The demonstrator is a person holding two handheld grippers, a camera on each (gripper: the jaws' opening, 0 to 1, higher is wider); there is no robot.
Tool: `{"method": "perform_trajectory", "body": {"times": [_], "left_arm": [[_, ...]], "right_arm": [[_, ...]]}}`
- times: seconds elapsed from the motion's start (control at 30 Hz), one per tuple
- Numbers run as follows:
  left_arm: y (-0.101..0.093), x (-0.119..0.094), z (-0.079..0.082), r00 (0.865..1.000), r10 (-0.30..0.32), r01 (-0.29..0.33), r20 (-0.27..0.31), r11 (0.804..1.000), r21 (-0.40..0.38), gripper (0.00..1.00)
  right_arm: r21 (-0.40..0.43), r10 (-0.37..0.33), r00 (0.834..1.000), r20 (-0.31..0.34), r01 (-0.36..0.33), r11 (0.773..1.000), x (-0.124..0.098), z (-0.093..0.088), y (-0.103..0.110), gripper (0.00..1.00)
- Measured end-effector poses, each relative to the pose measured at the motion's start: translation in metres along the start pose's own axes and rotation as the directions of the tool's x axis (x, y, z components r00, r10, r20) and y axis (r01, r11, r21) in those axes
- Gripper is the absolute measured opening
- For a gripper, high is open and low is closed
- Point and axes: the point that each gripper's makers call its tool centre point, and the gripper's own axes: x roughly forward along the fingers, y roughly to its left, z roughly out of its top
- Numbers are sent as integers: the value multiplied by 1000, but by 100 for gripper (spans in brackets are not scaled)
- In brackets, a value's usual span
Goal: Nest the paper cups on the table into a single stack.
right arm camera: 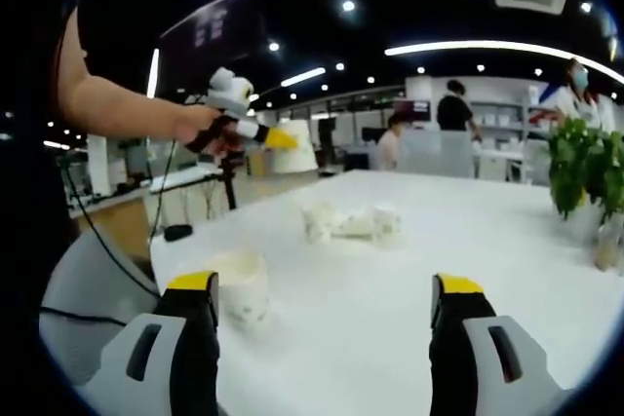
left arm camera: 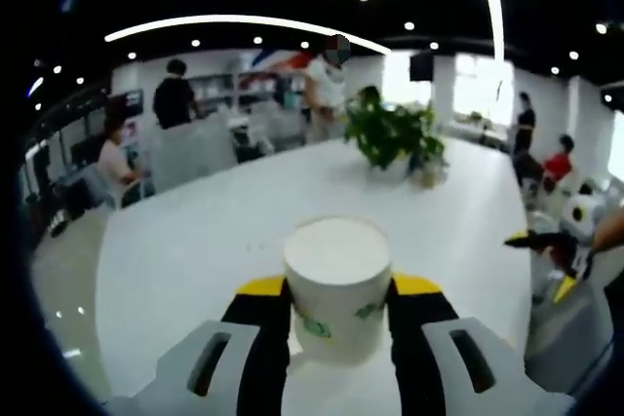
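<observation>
1. Your left gripper [left arm camera: 337,323] is clamped on a paper cup [left arm camera: 337,284], held above the white table [left arm camera: 195,241].
2. Your right gripper [right arm camera: 322,323] stands wide open, holding nothing.
3. A second cup [right arm camera: 239,287] stands on the table at its 10 o'clock, by the left jaw.
4. At 12 o'clock lies a blurred white cluster [right arm camera: 351,222], possibly more cups.

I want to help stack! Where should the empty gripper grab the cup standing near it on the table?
Probably around its side wall, coming in level from the open right gripper. The paper cup stands upright on the table, mouth up, by that gripper's left jaw.
</observation>
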Motion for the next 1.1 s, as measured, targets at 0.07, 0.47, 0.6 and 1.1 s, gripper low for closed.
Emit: {"method": "perform_trajectory", "body": {"times": [0.07,0.47,0.6,1.1], "left_arm": [[-1,-2,0,1000,12,-12,-7,1000,6,37],[-14,-13,8,1000,-6,6,3,1000,3,36],[-23,-16,7,1000,-26,26,-7,999,27,36],[-61,-26,4,994,-109,110,-17,992,62,35]], "right_arm": [[-1,1,1000,2,-1,1000,0,2,0,88],[-15,12,1000,8,-12,1000,4,9,1,88],[-22,16,1000,13,-15,1000,6,15,0,88],[-39,30,999,42,-28,999,13,35,0,88]]}}
